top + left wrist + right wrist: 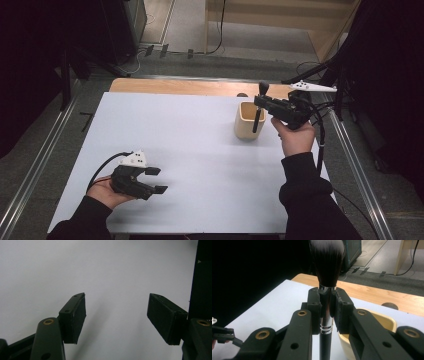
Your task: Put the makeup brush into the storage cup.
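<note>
Your right gripper [261, 106] was clamped on the makeup brush [326, 277], upright, handle dipping into the cream cup [248, 121] at the table's two o'clock. Tilting could have tipped the cup. Your left gripper [154, 180] sat wide open, empty, at seven o'clock.

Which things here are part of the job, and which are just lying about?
In the job:
right gripper, shut on the brush
brush, upright
cup

Not in use:
left gripper, open over the table
dark round thing behind the cup
</note>
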